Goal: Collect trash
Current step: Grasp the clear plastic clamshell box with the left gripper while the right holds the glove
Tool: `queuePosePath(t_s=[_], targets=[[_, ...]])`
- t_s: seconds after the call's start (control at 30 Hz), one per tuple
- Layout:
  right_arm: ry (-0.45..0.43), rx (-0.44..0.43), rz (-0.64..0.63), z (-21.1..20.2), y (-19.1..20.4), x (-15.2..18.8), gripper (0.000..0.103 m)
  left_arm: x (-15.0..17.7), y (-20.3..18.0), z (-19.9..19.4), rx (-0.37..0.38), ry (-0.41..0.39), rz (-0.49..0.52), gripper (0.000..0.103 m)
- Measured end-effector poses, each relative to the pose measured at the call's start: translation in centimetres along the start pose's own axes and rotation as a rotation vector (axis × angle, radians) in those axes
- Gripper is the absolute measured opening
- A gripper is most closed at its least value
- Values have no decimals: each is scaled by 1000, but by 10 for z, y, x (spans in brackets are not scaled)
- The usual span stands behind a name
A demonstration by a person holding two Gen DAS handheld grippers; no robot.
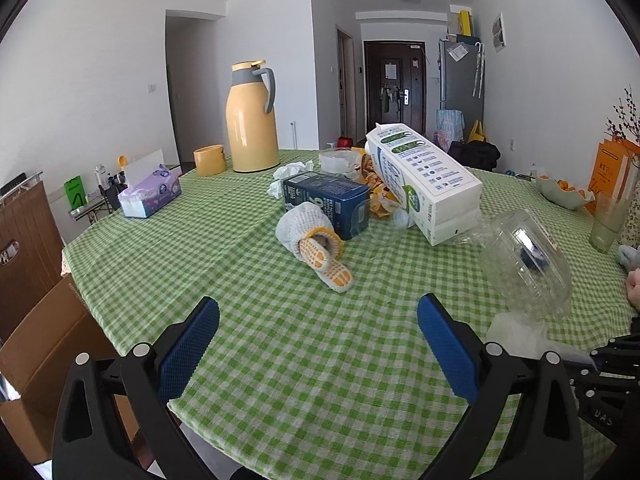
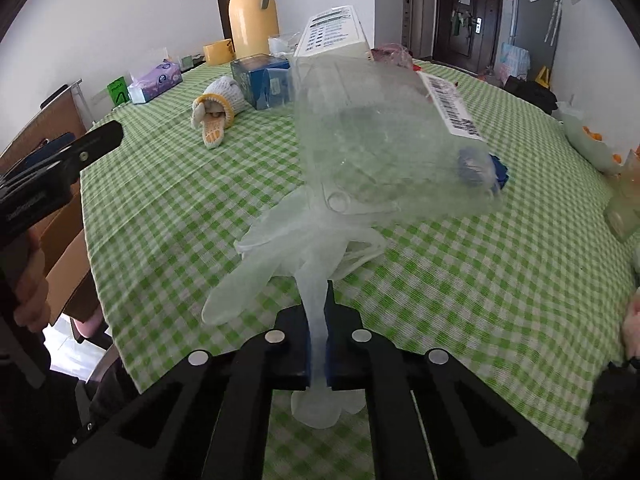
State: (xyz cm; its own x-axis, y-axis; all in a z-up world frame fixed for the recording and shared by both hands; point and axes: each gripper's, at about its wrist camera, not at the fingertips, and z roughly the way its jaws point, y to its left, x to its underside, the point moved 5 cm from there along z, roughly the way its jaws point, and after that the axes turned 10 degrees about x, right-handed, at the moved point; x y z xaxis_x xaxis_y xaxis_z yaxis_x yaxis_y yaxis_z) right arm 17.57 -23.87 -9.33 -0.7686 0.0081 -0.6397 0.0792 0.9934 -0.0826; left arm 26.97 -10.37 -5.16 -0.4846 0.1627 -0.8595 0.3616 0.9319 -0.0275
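Observation:
My right gripper is shut on a thin clear disposable glove, which hangs over the green checked tablecloth. A crushed clear plastic bottle with a barcode label lies just beyond the glove; it also shows in the left wrist view. My left gripper is open and empty, near the table's front edge. Ahead of it lie a white and orange knitted glove, a dark blue carton, a white milk carton on its side and crumpled tissue.
A yellow thermos jug, a yellow cup and a purple tissue box stand at the back left. A bowl of oranges and a glass are at the right. An open cardboard box sits left of the table.

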Motion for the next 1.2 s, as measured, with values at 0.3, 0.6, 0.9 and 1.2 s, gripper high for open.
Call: queuePosePath(t_s=[0.3,0.6,0.9,1.2], targets=[[-21,53,36,-26,-51,21,3,-8,-87,14,564,101,-223,96],[2,22,73,-21,-69,44,4,-1,-111,108,563,343,-361,96],[-5,15,96,-22,-84,49,4,-3,-131,102,642,354,-362,34],[-26,51,121,-23,-97,41,4,-30,-106,64,576,289,-334,21]])
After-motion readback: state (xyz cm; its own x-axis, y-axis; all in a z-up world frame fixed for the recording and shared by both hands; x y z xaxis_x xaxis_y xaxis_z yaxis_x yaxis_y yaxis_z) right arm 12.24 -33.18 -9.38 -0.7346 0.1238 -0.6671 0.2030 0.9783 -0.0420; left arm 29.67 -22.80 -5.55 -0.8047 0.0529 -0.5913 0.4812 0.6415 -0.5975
